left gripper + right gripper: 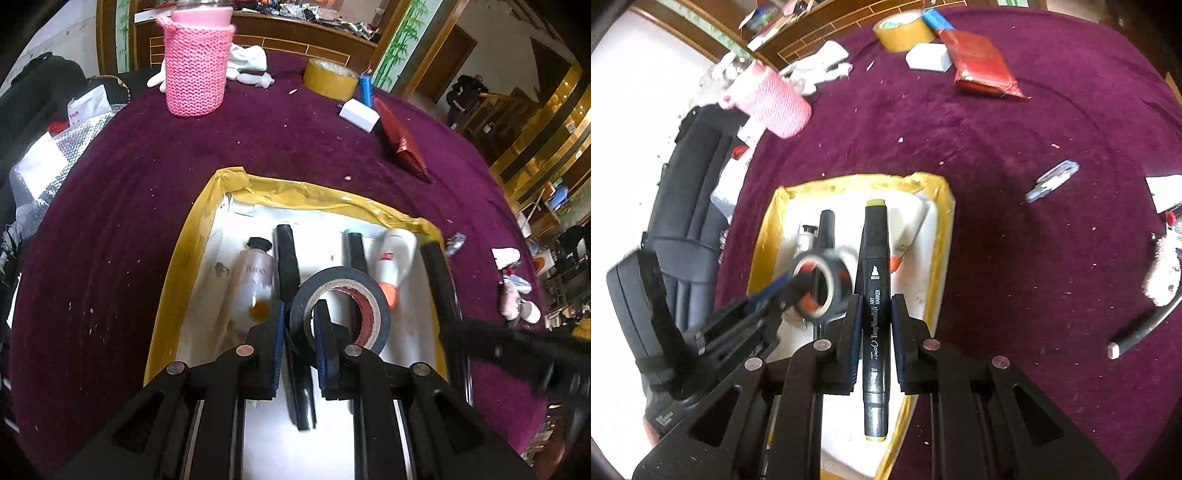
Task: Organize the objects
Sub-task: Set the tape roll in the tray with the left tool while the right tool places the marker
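Observation:
A white box with a yellow-taped rim (184,266) sits on the purple tablecloth. Just above it, my left gripper (299,306) is shut on a roll of black electrical tape (373,295), with one finger through the hole and the other outside the wall. Inside the box lie a pale cream tube (255,280), a black marker (286,258) and a white bottle with an orange end (391,266). In the right wrist view my right gripper (877,299) is shut on a black art marker (874,258), held lengthwise over the box rim (945,229). The left gripper (798,284) shows blurred beside it.
At the far side of the table are a bottle in a pink knitted sleeve (195,70), white gloves (247,59), a yellow tape roll (330,79), a blue battery (366,88), a white block (359,114) and a red packet (404,144). A dark chair (690,206) stands left of the table.

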